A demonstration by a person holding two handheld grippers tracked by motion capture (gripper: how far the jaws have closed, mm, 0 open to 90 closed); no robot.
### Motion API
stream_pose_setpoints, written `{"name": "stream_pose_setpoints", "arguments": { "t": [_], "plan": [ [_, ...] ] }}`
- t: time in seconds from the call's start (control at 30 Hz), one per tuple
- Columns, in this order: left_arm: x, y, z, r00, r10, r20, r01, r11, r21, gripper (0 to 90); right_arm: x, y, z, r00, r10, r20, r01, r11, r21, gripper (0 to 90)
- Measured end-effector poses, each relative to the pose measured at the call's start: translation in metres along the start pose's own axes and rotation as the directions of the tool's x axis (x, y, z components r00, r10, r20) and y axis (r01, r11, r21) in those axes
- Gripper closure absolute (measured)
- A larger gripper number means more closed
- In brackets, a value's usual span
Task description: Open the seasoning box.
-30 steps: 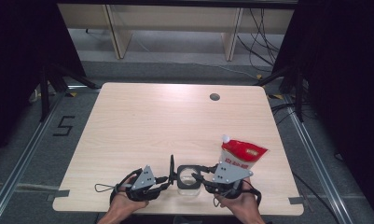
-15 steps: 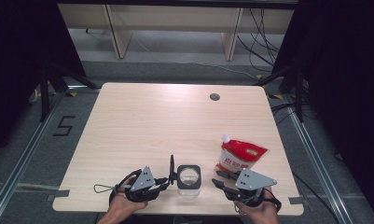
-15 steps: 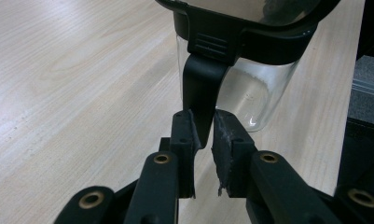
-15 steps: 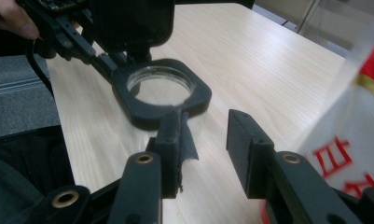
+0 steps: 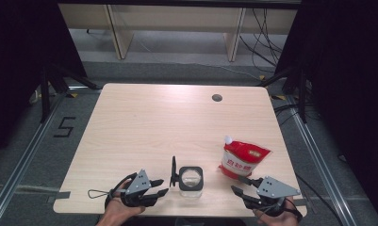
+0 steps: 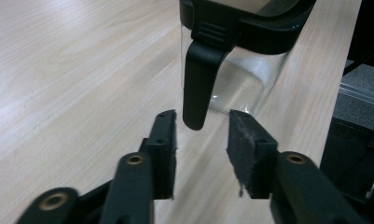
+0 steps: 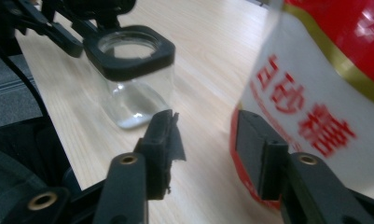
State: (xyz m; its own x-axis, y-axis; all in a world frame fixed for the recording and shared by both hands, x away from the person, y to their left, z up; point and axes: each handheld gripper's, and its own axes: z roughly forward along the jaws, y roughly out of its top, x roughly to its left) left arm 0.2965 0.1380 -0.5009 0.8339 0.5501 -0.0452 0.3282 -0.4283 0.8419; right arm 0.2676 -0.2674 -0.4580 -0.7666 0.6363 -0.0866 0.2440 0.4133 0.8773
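A clear square glass jar [image 5: 190,182] with a black rim stands near the table's front edge, and its black lid [image 5: 173,171] is flipped up at its left side. My left gripper [image 5: 162,186] is open just left of the jar. In the left gripper view the lid's black tab [image 6: 197,84] hangs just ahead of the gap between the left gripper's [image 6: 201,140] tips, untouched. A red and white pouch [image 5: 243,159] with a white cap lies right of the jar. My right gripper [image 5: 236,183] is open just in front of the pouch [image 7: 324,93], with the jar [image 7: 133,79] to its left.
The light wooden table [image 5: 144,127] has a round cable hole [image 5: 217,98] at the back right. Wooden furniture legs and cables stand on the floor beyond the far edge. A taped "5" [image 5: 64,127] marks the floor at the left.
My right gripper has pulled away from the jar's right side and moved right and toward the front edge, ending in front of the pouch. The left gripper has stayed put.
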Motion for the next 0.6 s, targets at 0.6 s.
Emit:
{"name": "stream_pose_setpoints", "arguments": {
  "t": [0.6],
  "plan": [
    [-0.003,-0.008,-0.009,0.9911,-0.132,-0.019,0.132,0.9909,0.027,25.5,-0.026,-0.028,-0.015,0.984,0.13,0.122,-0.134,0.991,0.026,34.2]
  ]
}}
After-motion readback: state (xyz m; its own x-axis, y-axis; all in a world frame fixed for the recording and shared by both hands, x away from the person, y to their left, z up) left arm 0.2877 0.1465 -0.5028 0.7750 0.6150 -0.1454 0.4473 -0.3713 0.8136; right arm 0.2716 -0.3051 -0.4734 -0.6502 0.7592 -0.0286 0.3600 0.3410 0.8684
